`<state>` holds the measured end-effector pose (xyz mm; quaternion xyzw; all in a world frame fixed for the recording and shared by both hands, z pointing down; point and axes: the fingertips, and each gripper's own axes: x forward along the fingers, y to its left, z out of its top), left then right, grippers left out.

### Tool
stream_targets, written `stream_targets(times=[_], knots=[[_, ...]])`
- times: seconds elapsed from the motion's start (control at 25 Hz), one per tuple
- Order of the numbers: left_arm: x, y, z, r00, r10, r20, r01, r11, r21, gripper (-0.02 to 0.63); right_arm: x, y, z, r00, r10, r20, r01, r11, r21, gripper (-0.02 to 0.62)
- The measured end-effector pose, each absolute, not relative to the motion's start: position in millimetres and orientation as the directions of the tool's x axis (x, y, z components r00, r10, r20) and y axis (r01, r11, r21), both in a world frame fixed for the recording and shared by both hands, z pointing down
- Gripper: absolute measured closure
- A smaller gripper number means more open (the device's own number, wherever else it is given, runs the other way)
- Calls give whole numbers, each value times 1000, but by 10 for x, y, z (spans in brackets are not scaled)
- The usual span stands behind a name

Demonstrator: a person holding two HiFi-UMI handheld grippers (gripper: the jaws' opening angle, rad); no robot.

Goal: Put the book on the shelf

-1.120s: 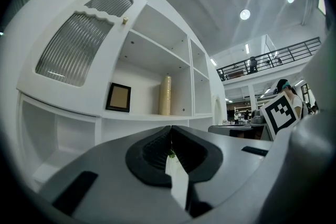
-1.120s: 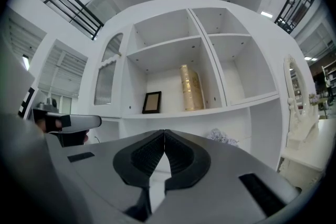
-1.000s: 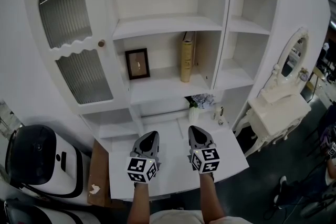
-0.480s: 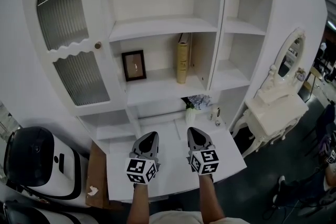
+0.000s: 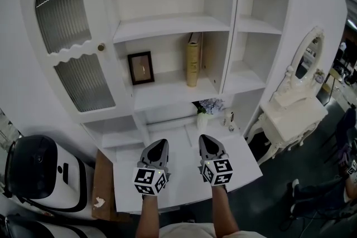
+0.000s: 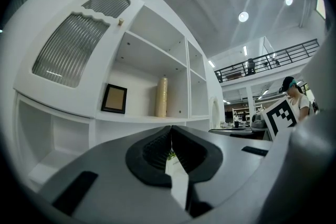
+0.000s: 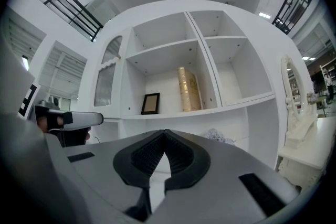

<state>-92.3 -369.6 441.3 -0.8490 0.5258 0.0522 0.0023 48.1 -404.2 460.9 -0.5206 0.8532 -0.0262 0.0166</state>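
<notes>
Your left gripper (image 5: pixel 158 145) and right gripper (image 5: pixel 207 140) are clenched on nothing, below the beige book (image 5: pixel 193 59), which stands upright on the shelf (image 5: pixel 167 95), a picture frame (image 5: pixel 140 67) at its left.

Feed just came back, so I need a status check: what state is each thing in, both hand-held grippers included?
book: upright on the shelf
frame: upright on the same shelf, apart from the book
cabinet door: closed
left hand-held gripper: shut, empty
right hand-held gripper: shut, empty
</notes>
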Motion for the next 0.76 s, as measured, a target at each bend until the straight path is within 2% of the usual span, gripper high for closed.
stream_targets(times=[0.76], knots=[[-1010, -3704, 4445, 423, -901, -100, -895, -432, 110, 589, 432, -4030, 4621, -475, -880, 4, -879, 475, -32, 569]])
